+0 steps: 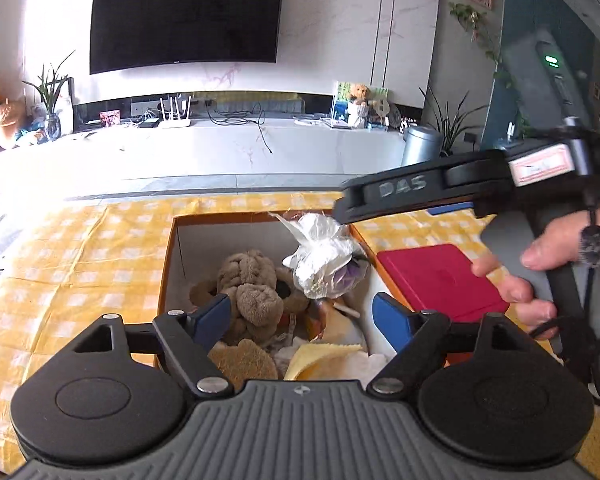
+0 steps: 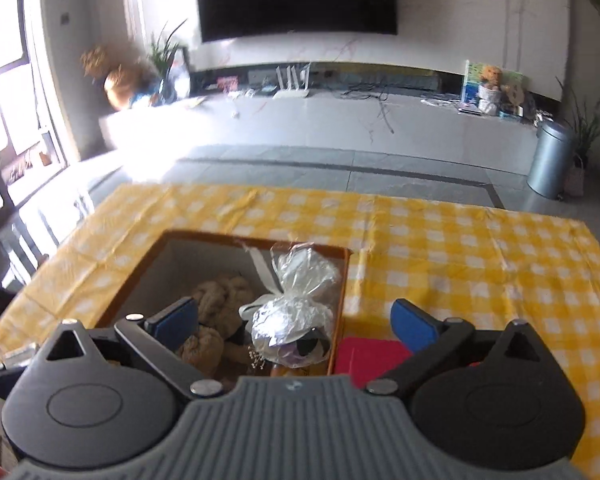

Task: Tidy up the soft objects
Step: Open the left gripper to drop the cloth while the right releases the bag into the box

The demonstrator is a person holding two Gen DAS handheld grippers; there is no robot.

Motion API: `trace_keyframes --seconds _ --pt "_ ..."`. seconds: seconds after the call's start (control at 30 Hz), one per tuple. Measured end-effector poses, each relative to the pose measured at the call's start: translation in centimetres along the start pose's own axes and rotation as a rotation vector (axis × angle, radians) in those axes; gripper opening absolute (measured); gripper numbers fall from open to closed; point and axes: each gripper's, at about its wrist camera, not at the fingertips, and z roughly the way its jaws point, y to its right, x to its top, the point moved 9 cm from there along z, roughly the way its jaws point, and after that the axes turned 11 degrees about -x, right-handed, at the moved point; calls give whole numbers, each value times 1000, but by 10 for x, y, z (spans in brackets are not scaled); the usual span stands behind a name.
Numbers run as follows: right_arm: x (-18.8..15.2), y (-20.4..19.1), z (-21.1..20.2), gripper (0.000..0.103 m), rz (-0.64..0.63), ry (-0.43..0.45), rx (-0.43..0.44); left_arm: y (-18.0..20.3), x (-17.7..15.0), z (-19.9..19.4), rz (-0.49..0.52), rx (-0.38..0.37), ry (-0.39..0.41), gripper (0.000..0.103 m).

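Observation:
An open orange-rimmed box (image 1: 171, 264) (image 2: 140, 264) stands on the yellow checked tablecloth. Inside lie a brown plush toy (image 1: 252, 288) (image 2: 216, 312), a cellophane-wrapped toy bundle (image 1: 324, 260) (image 2: 296, 312), a tan piece (image 1: 244, 364) and yellow and white cloths (image 1: 324, 356). My left gripper (image 1: 302, 316) is open and empty, hovering over the box's near side. My right gripper (image 2: 296, 320) is open and empty above the box's right part; in the left wrist view its body reaches in from the right over the bundle, its fingertips hidden.
A red flat pad (image 1: 440, 280) (image 2: 368, 354) lies on the cloth right of the box. The tablecloth (image 2: 460, 248) spreads left, right and beyond. Past the table edge are grey floor, a TV console and a metal bin (image 2: 548, 160).

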Motion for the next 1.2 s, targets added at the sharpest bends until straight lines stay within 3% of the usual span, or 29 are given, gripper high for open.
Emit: trace_keyframes --seconds 0.1,0.17,0.3,0.5,0.6,0.73,0.8,0.83,0.87,0.9,0.97,1.07,1.2 --pt "1 31 -25 100 162 49 -17 -1 9 -6 4 44 54 94" --pt "-3 43 -44 100 204 91 -33 1 15 -10 27 72 96 94" --pt "-12 50 -71 100 175 176 -111 9 27 -20 67 97 180 96" --pt "-45 59 -78 100 218 215 -106 19 41 -32 97 127 298 96" --pt "-55 57 -70 100 198 180 -122 16 43 -31 80 137 323 96" --pt "-51 42 -71 100 146 226 -97 2 41 -22 76 191 301 96" --pt "-42 36 -66 79 153 245 -38 -8 39 -17 68 221 285 96" --pt "-36 31 -58 53 157 223 -15 -12 37 -15 65 234 276 96" --pt "-30 26 -46 40 153 182 2 -15 35 -13 68 241 271 96" --pt "-24 21 -37 36 141 160 17 -18 34 -11 72 246 266 95" --pt "-8 4 -10 17 103 124 60 -24 31 -7 66 256 244 93" --pt "8 -20 36 16 37 30 72 -33 25 -3 31 255 220 92" --pt "8 -42 98 15 -70 -89 -17 -41 20 -1 0 264 194 92"
